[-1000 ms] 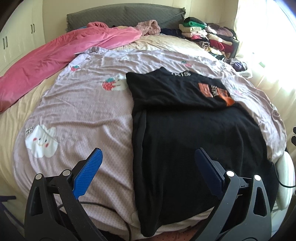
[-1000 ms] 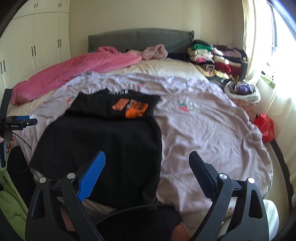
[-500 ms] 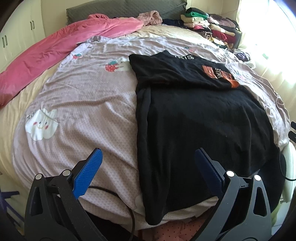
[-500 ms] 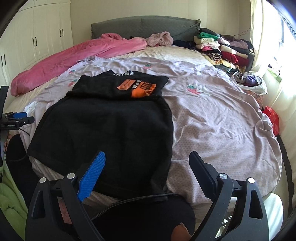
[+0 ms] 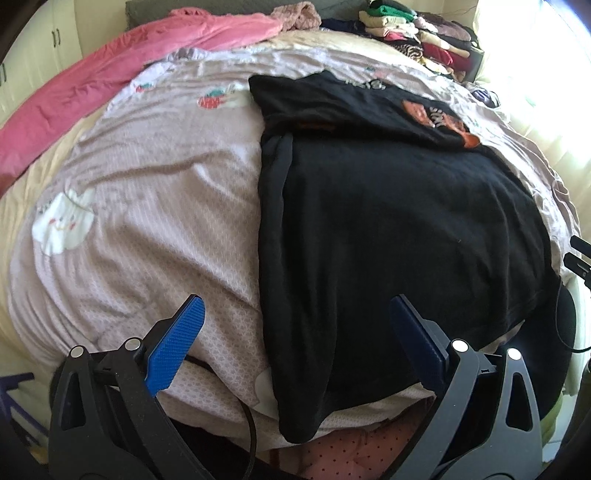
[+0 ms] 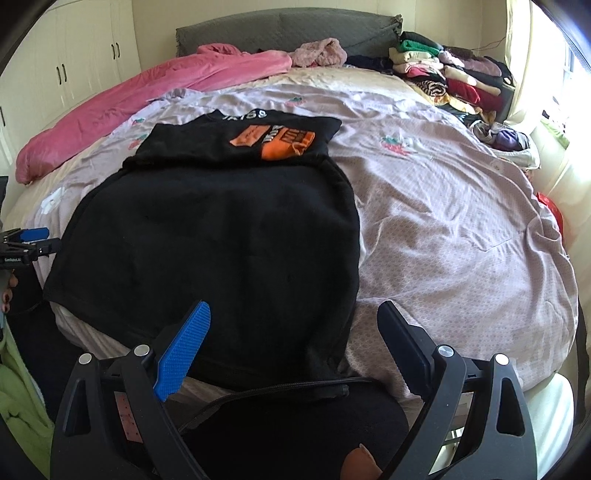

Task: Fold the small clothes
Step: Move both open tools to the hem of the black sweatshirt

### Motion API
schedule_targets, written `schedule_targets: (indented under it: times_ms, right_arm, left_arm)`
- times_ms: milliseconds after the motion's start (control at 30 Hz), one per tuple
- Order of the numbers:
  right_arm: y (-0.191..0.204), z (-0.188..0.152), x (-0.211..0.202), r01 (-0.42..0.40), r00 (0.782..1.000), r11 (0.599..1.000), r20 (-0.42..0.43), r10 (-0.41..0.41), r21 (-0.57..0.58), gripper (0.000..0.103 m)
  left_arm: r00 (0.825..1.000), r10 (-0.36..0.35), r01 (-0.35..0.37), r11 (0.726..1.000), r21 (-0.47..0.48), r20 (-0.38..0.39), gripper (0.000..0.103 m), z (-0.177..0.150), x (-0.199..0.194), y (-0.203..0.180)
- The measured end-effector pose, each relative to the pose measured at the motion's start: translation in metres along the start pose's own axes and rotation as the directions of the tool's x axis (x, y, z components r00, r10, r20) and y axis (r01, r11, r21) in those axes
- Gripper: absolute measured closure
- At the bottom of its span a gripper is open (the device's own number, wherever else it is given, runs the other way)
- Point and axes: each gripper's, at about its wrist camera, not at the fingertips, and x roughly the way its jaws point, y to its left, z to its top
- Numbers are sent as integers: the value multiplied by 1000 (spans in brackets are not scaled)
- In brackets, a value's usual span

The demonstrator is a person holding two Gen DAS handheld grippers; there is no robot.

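A black garment [image 5: 388, 229] lies flat on the lilac sheet [image 5: 155, 206], its near hem hanging over the bed's front edge. Its far part is folded over and shows an orange print [image 5: 439, 118]. It also shows in the right wrist view [image 6: 221, 243], with the orange print [image 6: 280, 142]. My left gripper [image 5: 295, 328] is open and empty, low over the garment's left hem corner. My right gripper [image 6: 293, 332] is open and empty over the garment's right hem corner. The left gripper shows at the left edge of the right wrist view [image 6: 26, 242].
A pink blanket [image 6: 147, 96] lies along the far left of the bed. Stacks of folded clothes [image 6: 447, 77] sit at the far right by the grey headboard [image 6: 288, 31]. A basket of clothes [image 6: 506, 144] stands beside the bed on the right. Cables hang under both grippers.
Both grippers have moved forward and down toward the garment's near hem. The garment has grown larger in both views. Both jaws stay open.
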Motion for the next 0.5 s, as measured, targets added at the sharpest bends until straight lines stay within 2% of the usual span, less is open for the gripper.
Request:
schedule_targets:
  times_ms: [200, 233, 300, 367, 500]
  right_arm:
    - [0, 1, 22, -10, 998, 1000, -56, 11, 10, 12]
    - [0, 1, 26, -9, 998, 1000, -70, 10, 14, 12]
    - [0, 0, 30, -19, 997, 1000, -78, 21, 15, 14]
    - [1, 0, 33, -25, 996, 1000, -82, 26, 15, 14]
    - [-2, 0, 38, -21, 995, 999, -92, 23, 23, 17]
  left_arm:
    - [999, -37, 35, 999, -41, -39, 12, -12, 13, 2]
    - [998, -46, 44, 998, -42, -47, 15, -14, 15, 1]
    - [996, -60, 57, 997, -46, -62, 31, -16, 18, 0]
    - [995, -71, 68, 997, -43, -70, 32, -18, 20, -2]
    - [994, -91, 87, 995, -54, -64, 44, -18, 18, 0]
